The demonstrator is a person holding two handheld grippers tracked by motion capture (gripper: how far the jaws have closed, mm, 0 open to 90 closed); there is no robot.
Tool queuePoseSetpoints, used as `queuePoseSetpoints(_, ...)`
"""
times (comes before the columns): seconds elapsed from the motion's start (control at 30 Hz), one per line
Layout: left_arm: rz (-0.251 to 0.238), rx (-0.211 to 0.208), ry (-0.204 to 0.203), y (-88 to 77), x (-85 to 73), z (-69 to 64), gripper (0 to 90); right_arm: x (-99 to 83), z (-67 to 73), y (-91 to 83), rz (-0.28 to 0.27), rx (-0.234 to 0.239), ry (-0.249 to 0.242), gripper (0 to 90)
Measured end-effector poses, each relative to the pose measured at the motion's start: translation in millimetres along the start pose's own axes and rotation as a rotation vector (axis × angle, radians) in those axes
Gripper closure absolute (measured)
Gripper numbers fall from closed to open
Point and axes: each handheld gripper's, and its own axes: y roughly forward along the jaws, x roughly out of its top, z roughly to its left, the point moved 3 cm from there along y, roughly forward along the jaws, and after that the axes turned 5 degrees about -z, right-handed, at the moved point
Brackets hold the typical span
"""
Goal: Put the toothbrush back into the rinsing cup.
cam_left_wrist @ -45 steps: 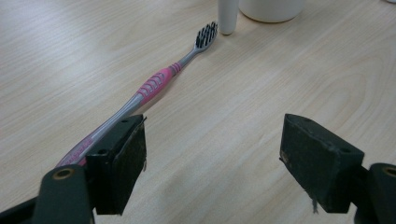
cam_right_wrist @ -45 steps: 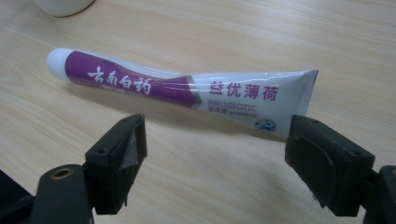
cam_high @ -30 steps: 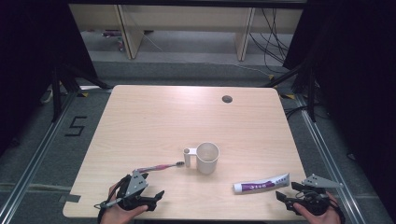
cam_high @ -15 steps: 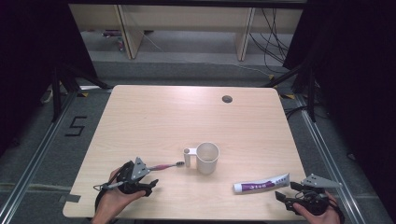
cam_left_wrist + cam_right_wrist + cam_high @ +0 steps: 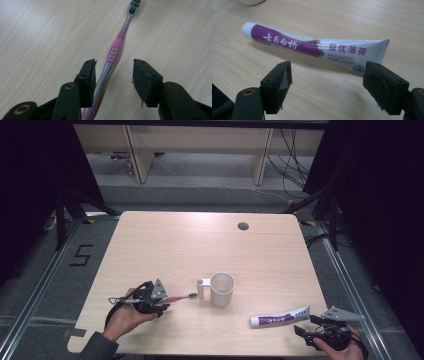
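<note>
high view: the left gripper (image 5: 159, 304) sits near the tabletop's (image 5: 200, 245) front-left corner, at the toothbrush (image 5: 181, 297) handle; the brush head points toward the white mug (image 5: 221, 289).

left gripper view: its jaws have just been closing, the pink-grey handle (image 5: 113, 53) between them, against one pad, the other apart.

right gripper view: the right gripper (image 5: 328, 86) is released, the toothpaste tube (image 5: 312, 47) lying just beyond its jaws.

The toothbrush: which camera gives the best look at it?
The left gripper view: the toothbrush lies close up between the open tool's jaws, with its pink grip, grey neck and dark bristles clear. The high view shows it small, lying between the left tool and the mug.
</note>
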Motion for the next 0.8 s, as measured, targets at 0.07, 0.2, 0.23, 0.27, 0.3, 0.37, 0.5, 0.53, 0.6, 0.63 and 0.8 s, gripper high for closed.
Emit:
queuePoseSetpoints(0.07, 0.030, -0.018, 0.018, 3.4, 2.4, 3.0, 57.3, -0.2, 0.0, 1.7, 0.000, 0.006, -0.004, 23.9)
queuePoseSetpoints(0.2, 0.041, -0.026, 0.009, 6.6, 5.5, 5.2, 59.5, -0.3, -0.5, 0.8, 0.008, -0.011, -0.014, 24.1)
queuePoseSetpoints(0.23, 0.054, -0.034, 0.007, 8.7, 7.7, 6.4, 60.1, -0.1, -0.4, 0.9, 0.005, -0.003, -0.012, 24.1)
queuePoseSetpoints(0.27, 0.054, -0.034, 0.007, 8.7, 7.7, 6.4, 60.7, -0.1, -0.4, 0.9, 0.005, -0.003, -0.012, 24.1)
queuePoseSetpoints(0.3, 0.067, -0.041, 0.013, 9.2, 9.2, 7.0, 60.7, -0.3, -0.3, 0.8, 0.008, -0.005, -0.009, 24.1)
queuePoseSetpoints(0.37, 0.085, -0.047, 0.034, 12.4, 13.4, 8.1, 62.5, -0.9, 1.9, 2.4, 0.006, 0.016, 0.014, 24.3)
queuePoseSetpoints(0.5, 0.104, -0.071, 0.045, 15.8, 16.0, 8.2, 65.2, -0.6, 0.1, 2.6, -0.001, 0.017, -0.012, 24.5)
queuePoseSetpoints(0.53, 0.111, -0.080, 0.046, 18.2, 17.3, 8.4, 65.7, -0.5, -0.1, 2.5, -0.002, 0.017, -0.013, 24.5)
queuePoseSetpoints(0.6, 0.114, -0.087, 0.048, 19.6, 17.9, 8.2, 66.2, -0.6, 0.2, 1.9, 0.000, 0.006, -0.005, 24.6)
queuePoseSetpoints(0.63, 0.118, -0.093, 0.067, 20.7, 18.8, 9.4, 66.2, -0.6, 0.2, 1.9, 0.000, 0.006, -0.005, 24.6)
queuePoseSetpoints(0.8, 0.156, -0.124, 0.050, 25.9, 19.3, 11.1, 69.1, -0.2, 0.4, 2.1, -0.005, 0.013, -0.008, 24.7)
